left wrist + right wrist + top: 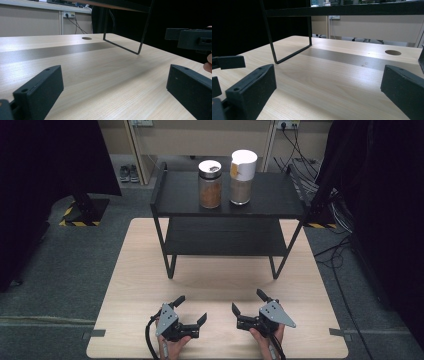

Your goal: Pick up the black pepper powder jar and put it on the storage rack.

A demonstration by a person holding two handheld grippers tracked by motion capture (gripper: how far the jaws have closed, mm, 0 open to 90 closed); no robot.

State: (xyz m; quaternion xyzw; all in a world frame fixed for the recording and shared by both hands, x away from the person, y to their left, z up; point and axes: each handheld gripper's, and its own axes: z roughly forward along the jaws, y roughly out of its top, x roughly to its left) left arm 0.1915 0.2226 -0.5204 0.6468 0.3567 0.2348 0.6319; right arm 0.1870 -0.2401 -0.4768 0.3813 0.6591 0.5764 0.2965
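Both grippers rest low over the near edge of the light wood table (135, 270), side by side and apart from each other. The left gripper (191, 309) is held in the person's left hand (172, 347); its jaws stand wide apart with bare tabletop between them, gripping nothing. The right gripper (248, 301) is held in the right hand (264, 340); its jaws likewise stand wide apart and hold nothing. Each carries a grey three-cornered plate on top, and a black cable trails from the left one toward the near table edge.

A black two-tier metal shelf rack (170, 200) stands on the far half of the table, well apart from both grippers. On its top tier stand two jars, just beside each other. The left one is a clear glass jar (210, 184) holding brown contents, with a pale lid. The right one is a jar with a tall white cap (242, 176), clear at its lower part, with a small yellowish label near the cap. The lower tier is bare.

In the left gripper view, the rack's thin leg frame (125, 48) meets the table ahead, and the other gripper shows at the right edge. In the right gripper view, the leg frame (292, 53) stands ahead to the left, and a round hole (393, 52) in the tabletop lies to the far right.
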